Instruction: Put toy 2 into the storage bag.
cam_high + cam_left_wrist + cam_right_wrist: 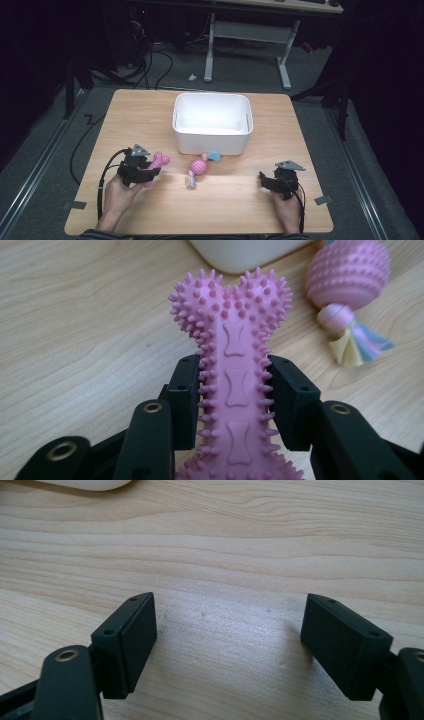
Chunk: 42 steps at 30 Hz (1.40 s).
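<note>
The desk (150,115) carries a white bin (212,123) at its far middle. The left hand-held gripper (150,172) clamps a pink bone (234,385) by its shaft, long axis pointing along the jaws, roughly toward the bin ahead and right. The right hand-held gripper (267,181) rests wide open, empty, farther from the bone.
</note>
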Each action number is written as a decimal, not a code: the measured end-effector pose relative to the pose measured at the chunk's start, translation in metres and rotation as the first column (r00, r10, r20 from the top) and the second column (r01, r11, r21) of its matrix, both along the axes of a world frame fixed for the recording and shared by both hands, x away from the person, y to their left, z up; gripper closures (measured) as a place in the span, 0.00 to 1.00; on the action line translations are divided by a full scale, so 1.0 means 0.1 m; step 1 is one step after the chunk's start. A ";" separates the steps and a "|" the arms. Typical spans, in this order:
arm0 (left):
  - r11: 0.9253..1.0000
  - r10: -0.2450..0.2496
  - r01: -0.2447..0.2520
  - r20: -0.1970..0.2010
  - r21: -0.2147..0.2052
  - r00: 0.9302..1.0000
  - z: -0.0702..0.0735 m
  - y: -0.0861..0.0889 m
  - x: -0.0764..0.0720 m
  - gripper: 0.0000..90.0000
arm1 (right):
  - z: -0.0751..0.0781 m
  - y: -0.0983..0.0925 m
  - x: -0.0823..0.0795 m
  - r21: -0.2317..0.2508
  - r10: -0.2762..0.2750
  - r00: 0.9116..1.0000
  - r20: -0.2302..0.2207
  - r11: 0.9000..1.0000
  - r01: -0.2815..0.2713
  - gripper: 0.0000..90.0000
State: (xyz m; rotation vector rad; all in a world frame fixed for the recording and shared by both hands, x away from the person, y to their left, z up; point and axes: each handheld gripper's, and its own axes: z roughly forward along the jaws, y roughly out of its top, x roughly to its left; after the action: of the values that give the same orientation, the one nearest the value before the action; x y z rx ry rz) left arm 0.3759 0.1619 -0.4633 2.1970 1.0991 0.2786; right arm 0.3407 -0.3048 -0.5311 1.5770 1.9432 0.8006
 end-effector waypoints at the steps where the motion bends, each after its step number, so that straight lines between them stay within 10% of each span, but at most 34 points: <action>1: 1.000 -0.004 0.004 0.005 -0.006 1.000 0.05 0.00 0.01 0.65 | 0.00 0.00 0.00 0.000 -0.001 1.000 -0.001 1.000 0.001 0.25; 42: 0.991 -0.115 0.120 0.093 -0.053 0.989 0.91 -0.28 0.23 0.65 | 0.00 0.00 0.00 -0.003 0.000 1.000 -0.001 1.000 0.000 0.25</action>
State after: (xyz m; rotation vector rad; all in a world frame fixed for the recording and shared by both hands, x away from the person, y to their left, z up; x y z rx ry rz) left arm 0.3991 0.1337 -0.3725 2.1658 0.9145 0.2865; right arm 0.3404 -0.3050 -0.5311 1.5762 1.9443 0.7965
